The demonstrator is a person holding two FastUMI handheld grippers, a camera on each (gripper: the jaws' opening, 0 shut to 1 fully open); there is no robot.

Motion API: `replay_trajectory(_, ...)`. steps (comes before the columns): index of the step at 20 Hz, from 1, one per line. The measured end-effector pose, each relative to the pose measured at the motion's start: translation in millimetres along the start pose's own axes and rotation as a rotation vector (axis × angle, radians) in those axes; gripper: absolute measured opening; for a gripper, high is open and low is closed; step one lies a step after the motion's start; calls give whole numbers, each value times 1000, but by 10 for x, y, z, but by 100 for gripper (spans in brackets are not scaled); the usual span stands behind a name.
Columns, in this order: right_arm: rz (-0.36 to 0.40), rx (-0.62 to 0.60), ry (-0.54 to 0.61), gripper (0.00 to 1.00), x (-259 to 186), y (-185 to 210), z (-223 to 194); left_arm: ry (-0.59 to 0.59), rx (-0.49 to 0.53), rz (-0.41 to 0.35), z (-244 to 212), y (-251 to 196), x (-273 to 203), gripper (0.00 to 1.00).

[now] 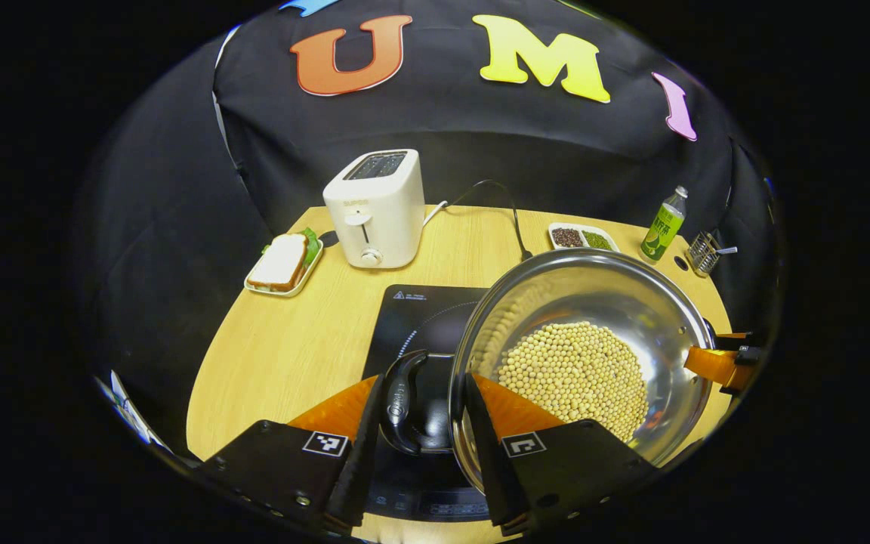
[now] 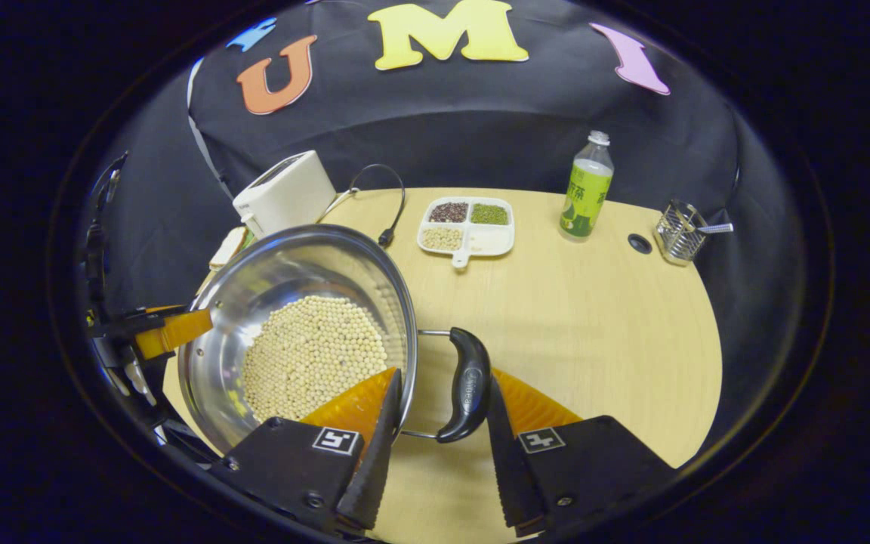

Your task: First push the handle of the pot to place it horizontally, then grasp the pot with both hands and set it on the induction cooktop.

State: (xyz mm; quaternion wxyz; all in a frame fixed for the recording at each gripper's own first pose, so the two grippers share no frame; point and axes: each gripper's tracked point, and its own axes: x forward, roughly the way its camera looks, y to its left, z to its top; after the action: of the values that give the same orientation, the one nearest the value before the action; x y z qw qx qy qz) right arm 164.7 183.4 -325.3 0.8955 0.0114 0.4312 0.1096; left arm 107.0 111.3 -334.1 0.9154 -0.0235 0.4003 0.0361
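Your left gripper point(image 1: 420, 423) straddles the pot's point(image 1: 593, 302) left handle point(image 1: 403, 400), with one finger on the outer side of the grip and the other between the grip and the pot wall; the jaws sit close around it, though you cannot tell whether both fingers actually press. Your right gripper point(image 2: 439, 423) brackets the right handle point(image 2: 467, 385) the same way, one finger inside the rim gap and one outside, again too close to call. The pot, steel and holding a layer of pale beans point(image 1: 575, 374), sits partly over the black induction cooktop point(image 1: 420, 317), its left handle above the glass. Whether it rests or hangs just above is unclear. Behind on the counter point(image 2: 593, 317) stand a white toaster point(image 1: 376, 208), a sandwich tray point(image 1: 284, 264), a divided dish point(image 2: 467, 224) and a green bottle point(image 2: 584, 189).
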Motion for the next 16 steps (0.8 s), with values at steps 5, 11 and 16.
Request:
replay_trajectory(5, 2, 23, 24, 60, 89, 313, -15, 24, 7, 9, -13, 324, 121, 59)
replay_trajectory(11, 3, 59, 47, 60, 151, 529, -81, 46, 45, 9, 9, 489, 253, 59)
replay_trajectory(16, -11, 63, 60, 60, 213, 589, -100, 55, 54, 9, 28, 543, 328, 59)
